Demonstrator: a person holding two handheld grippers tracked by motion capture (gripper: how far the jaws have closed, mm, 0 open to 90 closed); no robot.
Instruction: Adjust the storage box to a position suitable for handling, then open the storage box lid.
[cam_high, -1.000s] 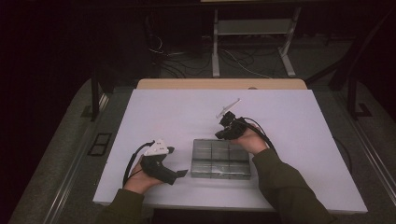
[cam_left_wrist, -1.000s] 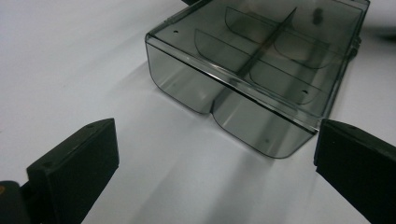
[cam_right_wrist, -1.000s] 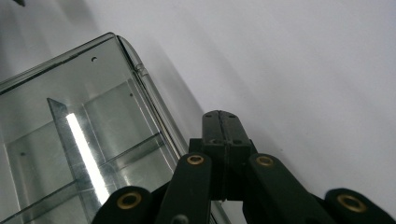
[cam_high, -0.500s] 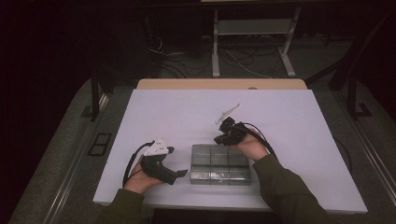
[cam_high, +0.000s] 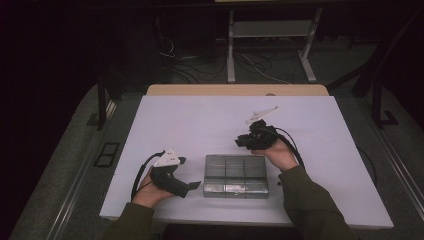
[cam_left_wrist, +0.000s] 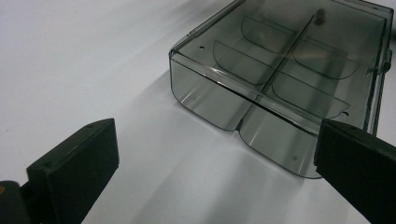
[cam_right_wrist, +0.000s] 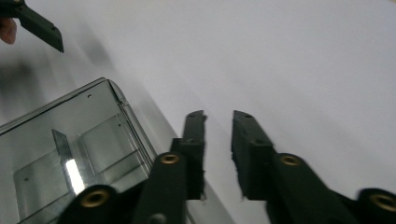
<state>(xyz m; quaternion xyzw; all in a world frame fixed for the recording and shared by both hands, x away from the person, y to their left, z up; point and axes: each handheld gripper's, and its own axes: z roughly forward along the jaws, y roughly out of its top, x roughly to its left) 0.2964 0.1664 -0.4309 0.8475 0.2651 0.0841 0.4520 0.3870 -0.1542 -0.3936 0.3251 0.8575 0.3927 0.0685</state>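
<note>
Clear compartment box (cam_high: 236, 175) near table (cam_high: 200, 120) front edge. Left gripper (cam_high: 192, 186) jaws spread wide, empty, beside box. Right gripper (cam_high: 241, 142) jaws just opening (narrow gap), nothing between.

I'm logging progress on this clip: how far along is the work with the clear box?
Done: the clear compartment box sits closed on the white table, its compartments looking empty. In hand: nothing; the right gripper, beside the box, has just been opening, and the left gripper is open facing it. Left: any grasp.
</note>
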